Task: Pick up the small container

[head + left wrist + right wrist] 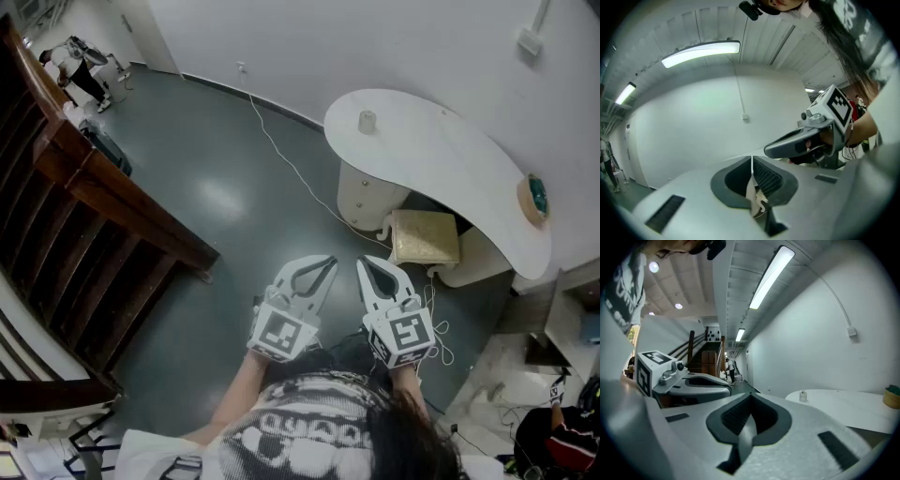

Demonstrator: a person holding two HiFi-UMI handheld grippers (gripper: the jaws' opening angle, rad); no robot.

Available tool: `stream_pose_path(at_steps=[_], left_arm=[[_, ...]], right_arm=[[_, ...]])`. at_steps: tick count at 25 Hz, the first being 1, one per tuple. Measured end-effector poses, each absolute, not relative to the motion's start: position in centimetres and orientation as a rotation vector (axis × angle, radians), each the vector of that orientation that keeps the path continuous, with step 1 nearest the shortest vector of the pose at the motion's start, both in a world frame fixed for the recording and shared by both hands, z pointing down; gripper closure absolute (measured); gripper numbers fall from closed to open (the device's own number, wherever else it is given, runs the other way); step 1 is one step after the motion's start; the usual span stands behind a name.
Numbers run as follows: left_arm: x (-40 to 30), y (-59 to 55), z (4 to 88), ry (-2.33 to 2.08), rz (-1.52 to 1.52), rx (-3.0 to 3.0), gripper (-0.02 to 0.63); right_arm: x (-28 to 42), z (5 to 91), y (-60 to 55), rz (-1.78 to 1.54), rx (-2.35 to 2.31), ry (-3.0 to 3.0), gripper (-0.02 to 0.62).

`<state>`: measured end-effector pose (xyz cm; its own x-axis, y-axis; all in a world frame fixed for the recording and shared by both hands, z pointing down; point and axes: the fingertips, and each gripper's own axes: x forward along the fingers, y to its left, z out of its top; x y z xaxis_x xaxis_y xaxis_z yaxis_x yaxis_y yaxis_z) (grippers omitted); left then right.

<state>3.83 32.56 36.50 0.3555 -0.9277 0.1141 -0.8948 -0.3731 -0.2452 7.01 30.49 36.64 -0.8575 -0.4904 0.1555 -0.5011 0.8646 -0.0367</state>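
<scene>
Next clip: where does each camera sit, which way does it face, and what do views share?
Head view: on the person's head, steeply down at floor and table; shows left hand-held gripper, right hand-held gripper, forearms, shirt.
Left gripper view: rides the left hand-held gripper, along shut jaws toward a white wall; the right one shows beside.
Right gripper view: along its shut jaws toward the table; the left one beside.
Shared: head and right gripper views show the small container.

Grey left tool point(330, 262), right tool point(364, 265), black-and-white shirt point(309, 441)
</scene>
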Motion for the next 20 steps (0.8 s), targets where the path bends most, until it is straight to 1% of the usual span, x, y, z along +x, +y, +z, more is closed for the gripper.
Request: stream_pose_path(at_steps=[20], left_arm=[[1.8, 35.1, 37.5, 1.691, -0.371, -2.486, 0.595]], right_arm=[[6.8, 38.5, 33.0, 0.194, 0.810, -2.872, 0.594]])
